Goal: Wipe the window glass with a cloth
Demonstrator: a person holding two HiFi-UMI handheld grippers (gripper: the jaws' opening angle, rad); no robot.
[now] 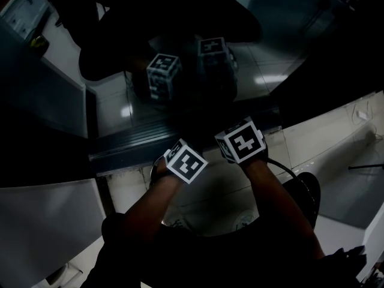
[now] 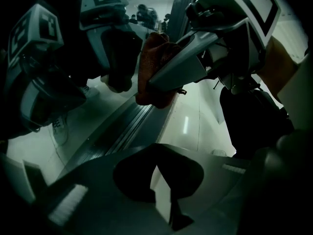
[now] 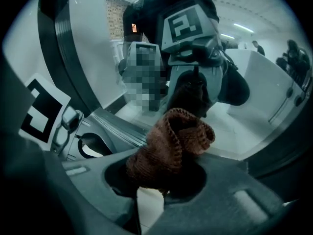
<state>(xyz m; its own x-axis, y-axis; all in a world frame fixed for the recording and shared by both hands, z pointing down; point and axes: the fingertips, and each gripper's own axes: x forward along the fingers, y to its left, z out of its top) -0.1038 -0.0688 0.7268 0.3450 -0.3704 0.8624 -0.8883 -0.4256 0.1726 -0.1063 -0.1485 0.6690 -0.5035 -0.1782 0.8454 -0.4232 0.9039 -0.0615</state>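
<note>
A brown knitted cloth [image 3: 172, 145] is bunched in my right gripper [image 3: 164, 177], which is shut on it. The cloth's front presses against the window glass [image 3: 254, 106], and the glass mirrors the cloth and the gripper. In the left gripper view the same cloth [image 2: 155, 67] shows at the tip of the right gripper [image 2: 188, 65]. My left gripper [image 2: 159, 151] is shut with nothing in it, close to the glass's bottom edge. In the head view both marker cubes sit side by side at the glass, left gripper [image 1: 185, 161] and right gripper [image 1: 240, 140].
A dark ribbed window track [image 1: 141, 141] runs along the bottom of the glass [image 1: 180, 53]. The scene is dim. Pale floor tiles [image 1: 324, 143] lie below, and the person's forearms [image 1: 270, 203] reach up from the bottom. People show as far reflections [image 3: 288, 53].
</note>
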